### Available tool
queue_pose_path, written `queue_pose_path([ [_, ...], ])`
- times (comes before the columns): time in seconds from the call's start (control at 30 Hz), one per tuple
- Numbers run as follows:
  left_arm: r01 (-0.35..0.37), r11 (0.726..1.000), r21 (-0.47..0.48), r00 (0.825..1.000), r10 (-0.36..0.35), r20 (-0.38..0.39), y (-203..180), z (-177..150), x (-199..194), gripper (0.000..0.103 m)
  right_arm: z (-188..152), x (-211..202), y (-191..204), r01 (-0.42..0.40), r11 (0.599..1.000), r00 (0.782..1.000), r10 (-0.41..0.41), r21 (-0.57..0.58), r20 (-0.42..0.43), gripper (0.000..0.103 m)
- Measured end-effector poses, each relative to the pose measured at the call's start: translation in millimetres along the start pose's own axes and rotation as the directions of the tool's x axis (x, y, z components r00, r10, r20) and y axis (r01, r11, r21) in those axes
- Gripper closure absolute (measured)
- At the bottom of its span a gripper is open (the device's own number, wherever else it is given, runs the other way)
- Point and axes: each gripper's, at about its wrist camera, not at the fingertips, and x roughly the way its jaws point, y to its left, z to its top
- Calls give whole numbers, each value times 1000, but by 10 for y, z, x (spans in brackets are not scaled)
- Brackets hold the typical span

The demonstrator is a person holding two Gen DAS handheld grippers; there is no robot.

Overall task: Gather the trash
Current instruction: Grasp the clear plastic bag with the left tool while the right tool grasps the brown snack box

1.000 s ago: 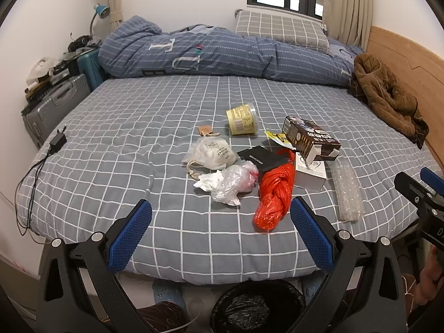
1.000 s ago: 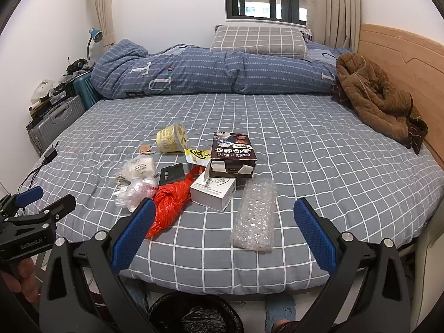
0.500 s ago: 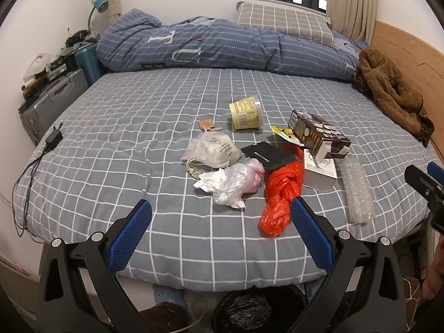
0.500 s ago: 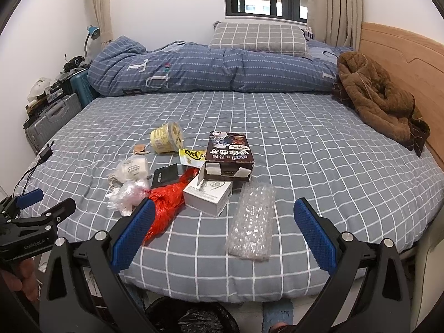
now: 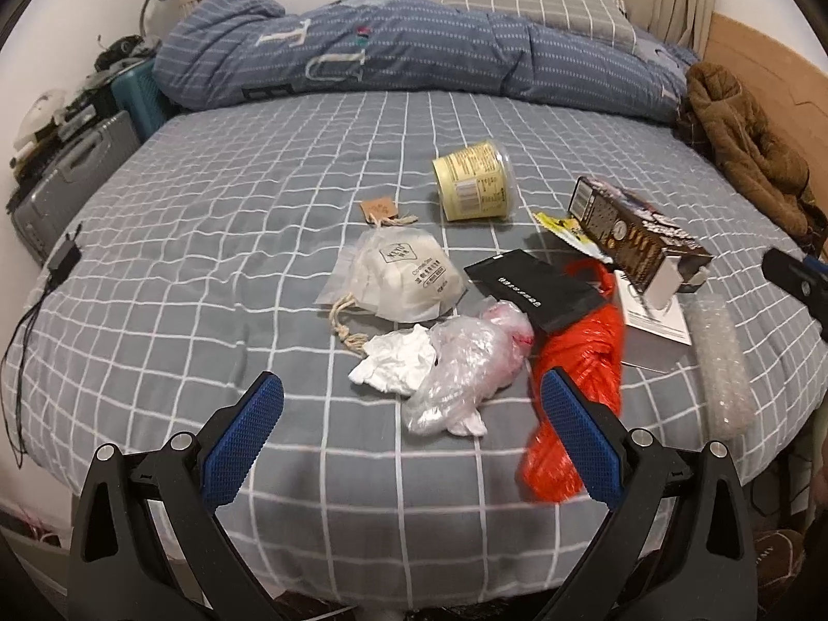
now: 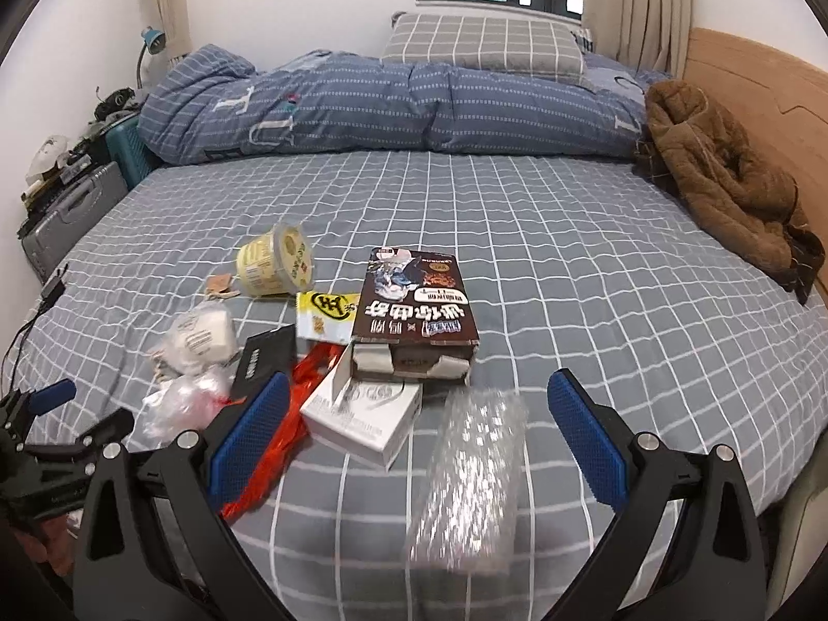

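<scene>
Left wrist view: a bed (image 5: pixel 217 238) covered by a grey sheet with a white grid is shown, with a blue quilt (image 5: pixel 414 57) heaped along its far side and a brown jacket (image 5: pixel 745 155) laid at the far right by the wooden headboard; the trash is gathered on the near half of the sheet. Listed from largest to smallest: a roll of bubble wrap (image 5: pixel 722 362) lies at the right edge of the pile; an orange plastic bag (image 5: pixel 579 378) is stretched towards the viewer, its far end overlapped by a black pouch (image 5: pixel 533 295); a dark printed carton (image 5: pixel 636 238) is propped on a white box (image 5: pixel 657 315); a clear plastic bag (image 5: pixel 466 362) is seen touching crumpled white tissue (image 5: pixel 396 362); a white drawstring pouch (image 5: pixel 398 279) lies just behind these; a yellow tub (image 5: pixel 473 181) is tipped on its side further back; a yellow wrapper (image 5: pixel 564 225) and a small brown tag (image 5: pixel 380 208) complete the set. The left gripper (image 5: pixel 411 429) is held spread wide above the near edge of the bed, nothing being gripped between its blue pads (image 5: pixel 243 434). Right wrist view: the right gripper (image 6: pixel 414 434) is likewise spread wide and empty; the bubble wrap (image 6: pixel 471 476) is framed between its fingers, untouched, and the carton (image 6: pixel 414 305) lies just beyond.
</scene>
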Motion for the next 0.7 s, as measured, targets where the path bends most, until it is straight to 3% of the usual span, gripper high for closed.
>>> queue_pose_path([
  [0.43, 27, 999, 33, 997, -24, -76, -58, 46, 581, 6, 303, 954, 19, 21, 1000, 991, -18, 20, -131, 7],
  [0.7, 51, 998, 31, 994, -48, -95, -107, 61, 700, 10, 393, 1280, 2, 18, 999, 980, -8, 50, -197, 7],
])
